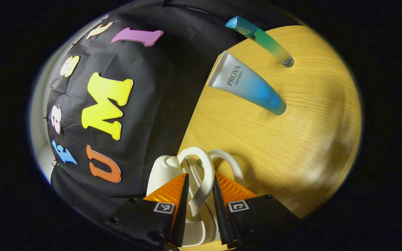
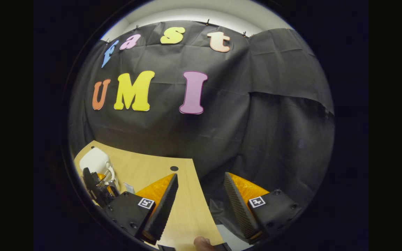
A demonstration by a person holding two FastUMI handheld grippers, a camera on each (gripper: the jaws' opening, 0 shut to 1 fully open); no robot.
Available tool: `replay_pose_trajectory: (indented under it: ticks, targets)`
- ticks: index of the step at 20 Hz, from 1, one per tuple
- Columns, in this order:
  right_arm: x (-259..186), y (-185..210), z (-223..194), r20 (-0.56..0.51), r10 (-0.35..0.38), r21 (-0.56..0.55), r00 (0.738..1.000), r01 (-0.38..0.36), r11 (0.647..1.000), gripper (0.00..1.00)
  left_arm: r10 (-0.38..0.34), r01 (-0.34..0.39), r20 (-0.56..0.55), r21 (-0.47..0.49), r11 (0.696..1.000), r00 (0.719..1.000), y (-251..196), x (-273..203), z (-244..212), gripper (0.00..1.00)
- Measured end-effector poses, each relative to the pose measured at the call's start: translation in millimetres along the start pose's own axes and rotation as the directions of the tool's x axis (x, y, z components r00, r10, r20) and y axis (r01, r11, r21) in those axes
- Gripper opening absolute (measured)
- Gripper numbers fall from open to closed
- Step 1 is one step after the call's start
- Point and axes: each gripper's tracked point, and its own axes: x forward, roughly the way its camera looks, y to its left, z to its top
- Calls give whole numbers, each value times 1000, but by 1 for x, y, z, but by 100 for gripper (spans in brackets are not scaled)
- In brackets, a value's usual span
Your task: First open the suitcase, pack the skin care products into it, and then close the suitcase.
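Note:
In the left gripper view my left gripper (image 1: 201, 188) is shut on a white loop handle (image 1: 206, 174) of the small white suitcase (image 1: 164, 172), which sits at the wooden table's edge. A second white loop (image 1: 230, 164) curves just to the right of the fingers. Farther off on the table lie two skin care tubes: a white-to-blue tube (image 1: 246, 85) and a thinner green-blue tube (image 1: 262, 38). In the right gripper view my right gripper (image 2: 201, 197) is open and holds nothing, above the table's near corner. The white suitcase (image 2: 94, 160) and the left gripper (image 2: 98, 188) appear at its far left.
The wooden table (image 2: 187, 212) ends against the black cloth wall (image 2: 222, 139). A small round hole (image 2: 174, 168) sits near the table's back edge. A fingertip (image 2: 201, 241) of the person shows at the bottom of the right gripper view.

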Motion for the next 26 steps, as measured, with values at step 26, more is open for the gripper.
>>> replay_pose_trajectory:
  ticks: [26]
  targets:
    - [0,164,38,27,105,-94,994,-102,990,80,78,-29,58,-590,807,995,270,-40,-115,3]
